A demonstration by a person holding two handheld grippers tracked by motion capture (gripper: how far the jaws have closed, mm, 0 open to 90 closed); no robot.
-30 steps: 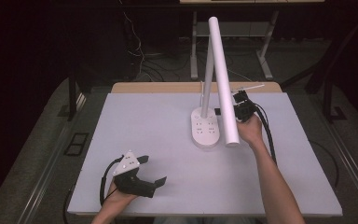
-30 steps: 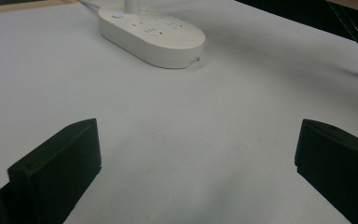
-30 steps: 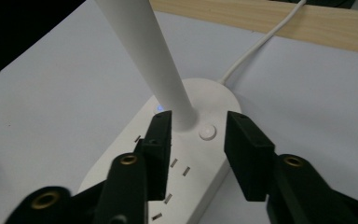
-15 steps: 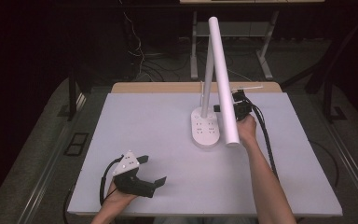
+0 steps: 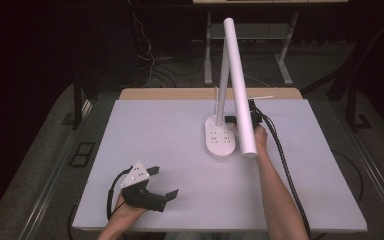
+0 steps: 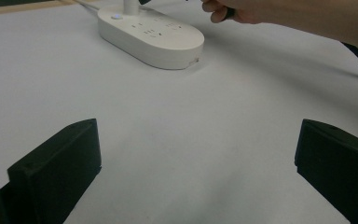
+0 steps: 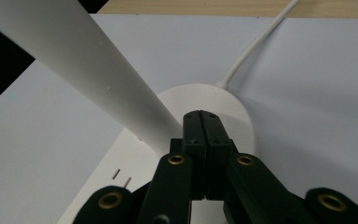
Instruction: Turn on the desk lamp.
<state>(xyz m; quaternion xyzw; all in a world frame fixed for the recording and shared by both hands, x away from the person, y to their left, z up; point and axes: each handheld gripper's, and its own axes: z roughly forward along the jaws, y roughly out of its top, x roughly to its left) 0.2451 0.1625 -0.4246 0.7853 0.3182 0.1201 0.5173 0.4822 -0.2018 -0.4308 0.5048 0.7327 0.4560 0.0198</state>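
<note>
The white lamp base (image 5: 221, 139) is seen near the middle of the desk (image 5: 155, 130). The right gripper (image 7: 205, 122) is held over its back end beside the stem; its fingers have just been closed together, nothing between them. Well in front of the base, the left gripper (image 5: 161, 184) is rested on the desk, fingers spread wide and empty.

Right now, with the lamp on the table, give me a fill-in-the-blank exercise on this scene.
1. The right gripper, over the lamp base, has its fingers ____.
2. The left gripper, near the table's front edge, has its fingers ____.
3. The lamp base's colour is ____.
4. The cord leaving the lamp base runs toward the table's ____ edge.

Missing words: shut; open; white; far
</note>
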